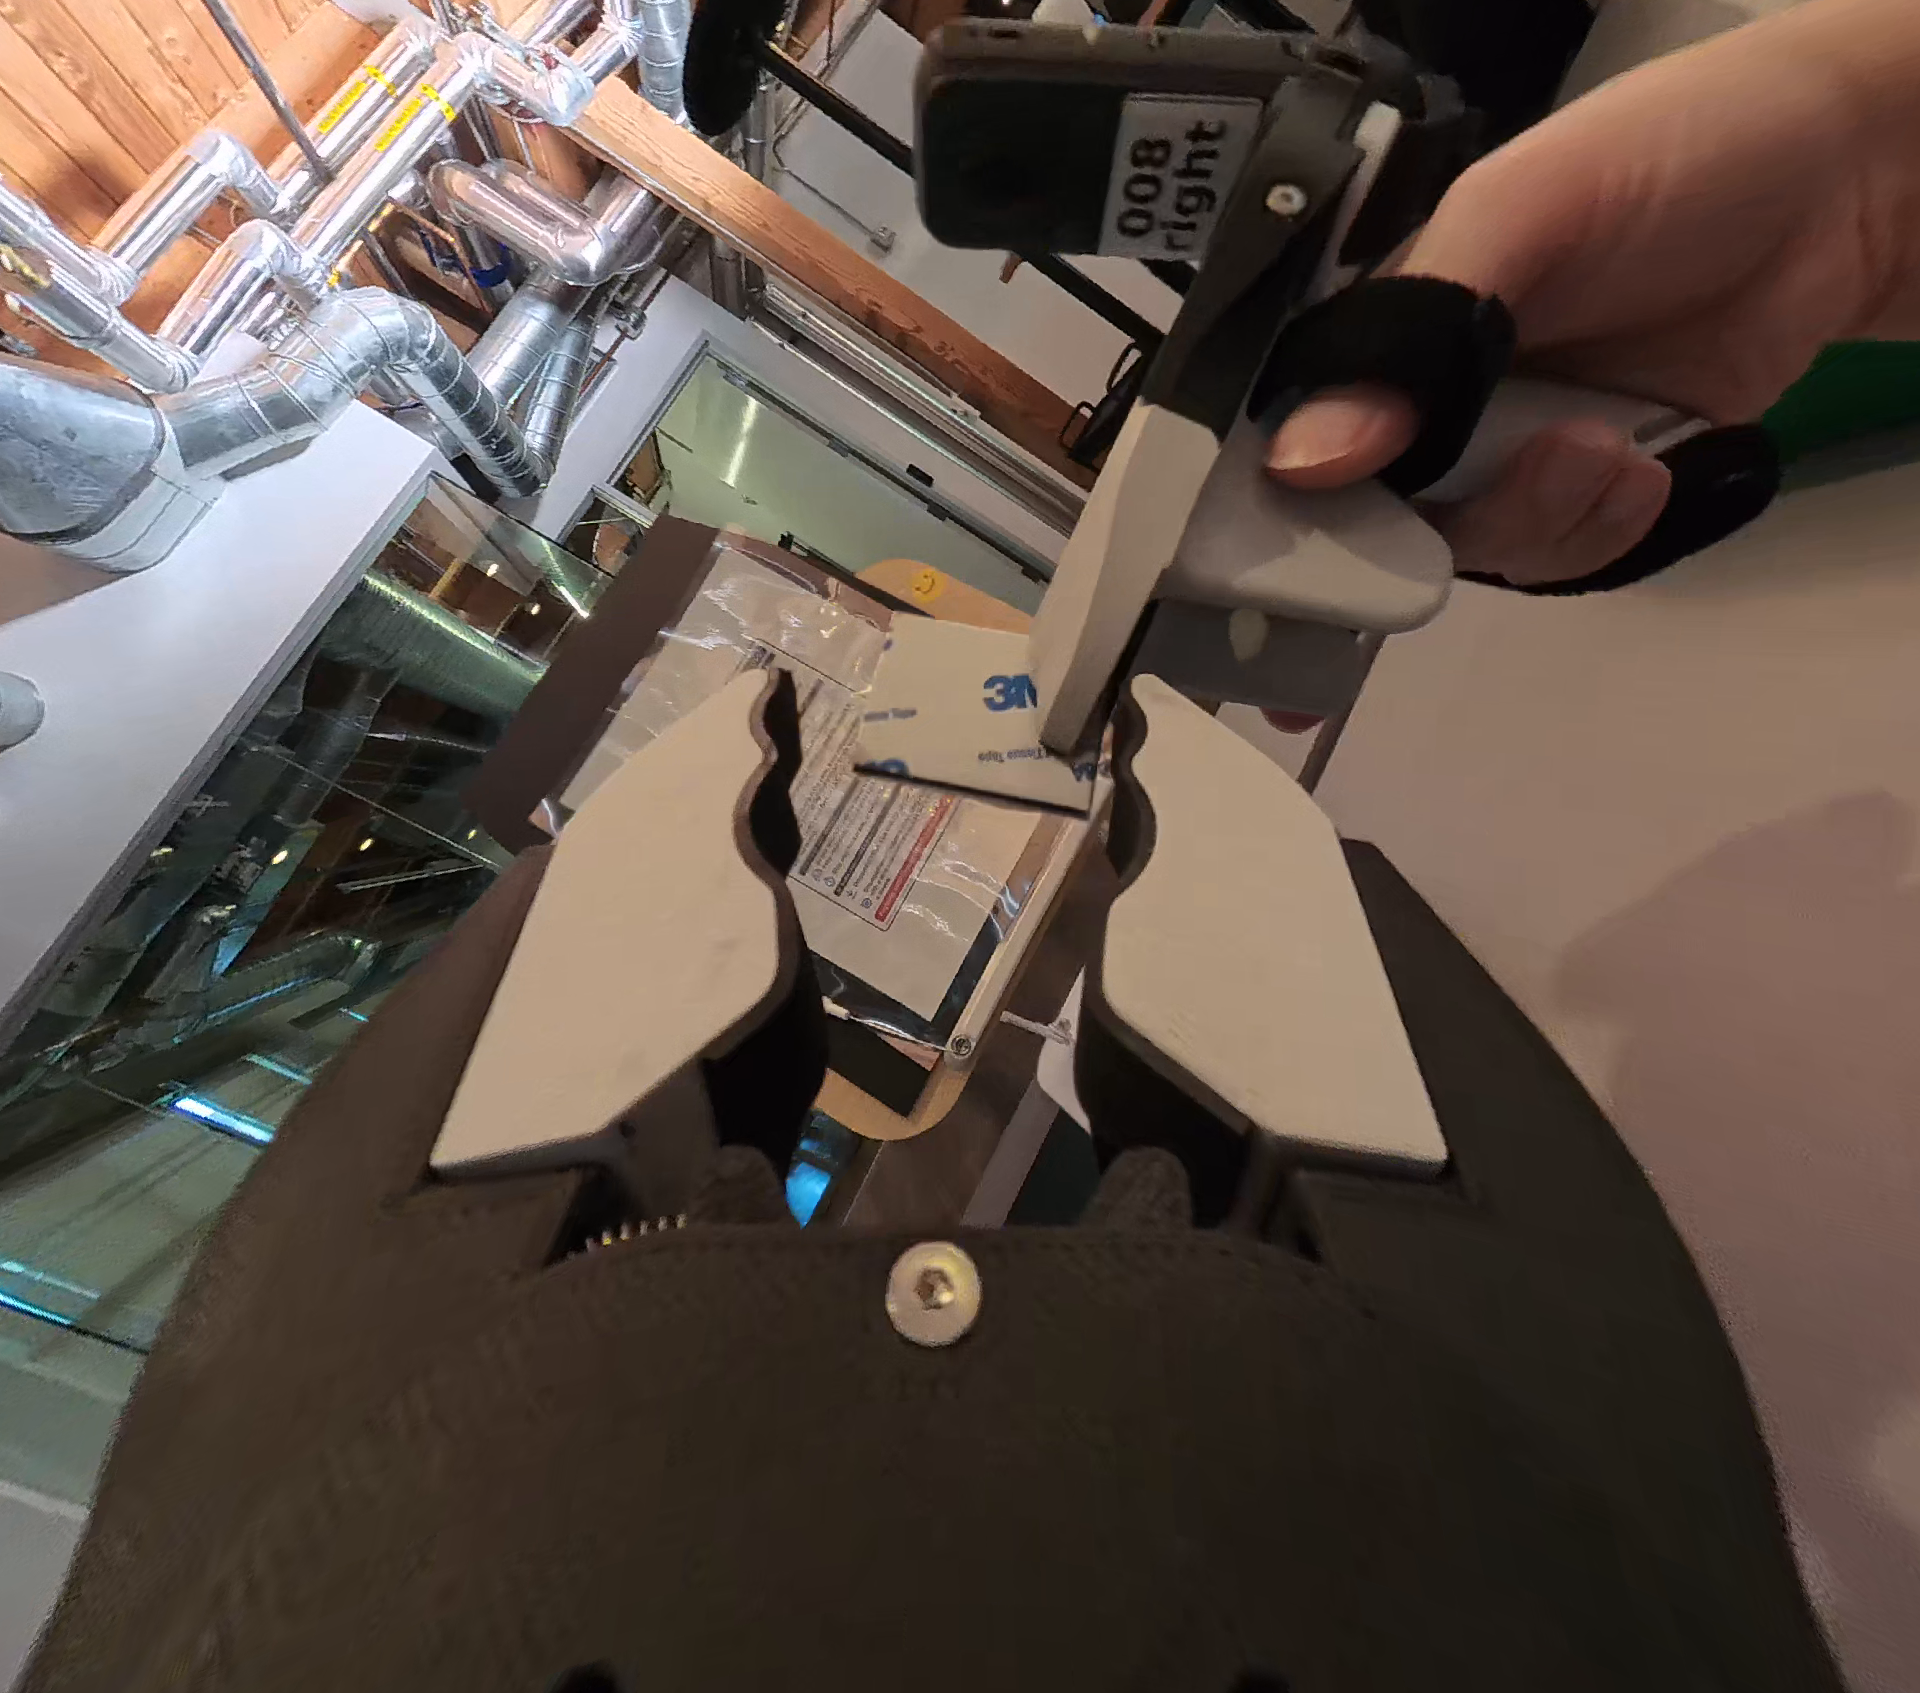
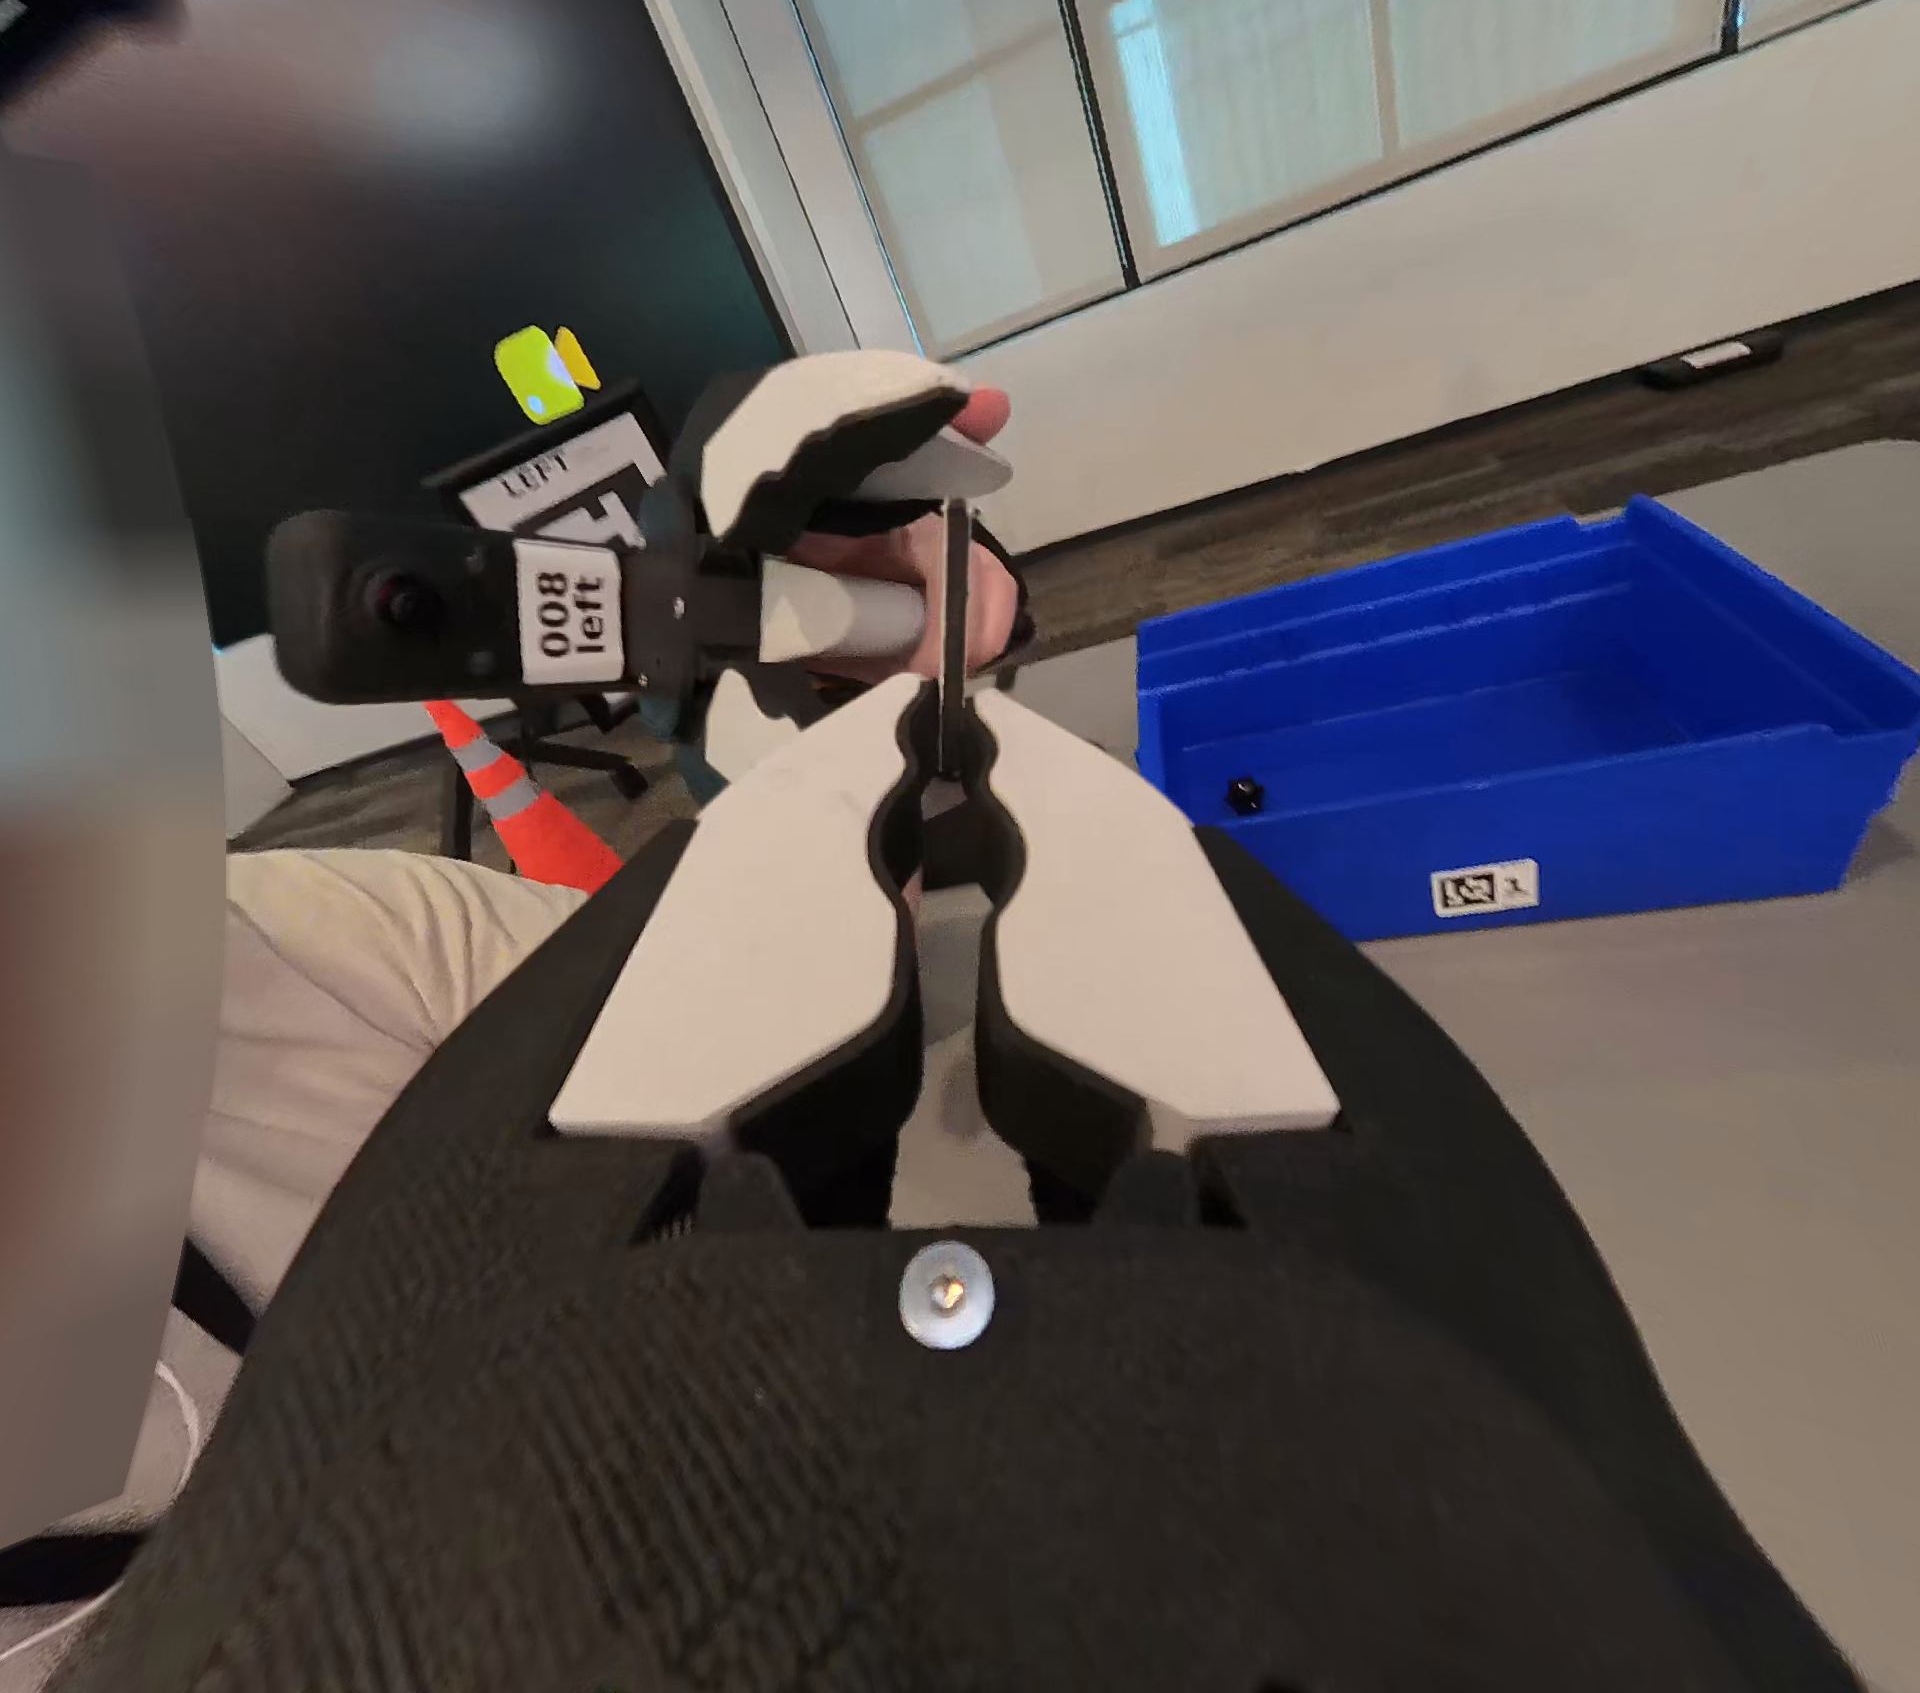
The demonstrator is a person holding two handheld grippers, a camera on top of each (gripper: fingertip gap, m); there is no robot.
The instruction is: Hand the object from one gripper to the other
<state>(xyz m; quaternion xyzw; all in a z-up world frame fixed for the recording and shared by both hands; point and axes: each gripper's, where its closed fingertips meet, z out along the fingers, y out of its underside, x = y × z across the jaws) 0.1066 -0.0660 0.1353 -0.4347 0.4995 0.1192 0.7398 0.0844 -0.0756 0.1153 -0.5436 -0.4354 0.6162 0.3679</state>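
Observation:
The object is a thin flat white sheet (image 1: 961, 713) with blue print and a black edge. My right gripper (image 2: 948, 708) is shut on it; in the right wrist view the sheet (image 2: 953, 604) shows edge-on, standing up from the fingertips. In the left wrist view the right gripper (image 1: 1075, 724) comes down from the upper right and pinches the sheet's right corner. My left gripper (image 1: 954, 693) is open, its fingers wide apart on either side of the sheet and not touching it. In the right wrist view the left gripper (image 2: 951, 531) is open around the sheet's upper part.
A blue bin (image 2: 1507, 822) stands on the grey table (image 2: 1610, 1228) to the right, with a small black item (image 2: 1242, 796) inside. An orange cone (image 2: 520, 802) and an office chair stand on the floor at left. A clear plastic bag (image 1: 914, 874) lies on a board behind the sheet. My left and right fingertips are right by each other.

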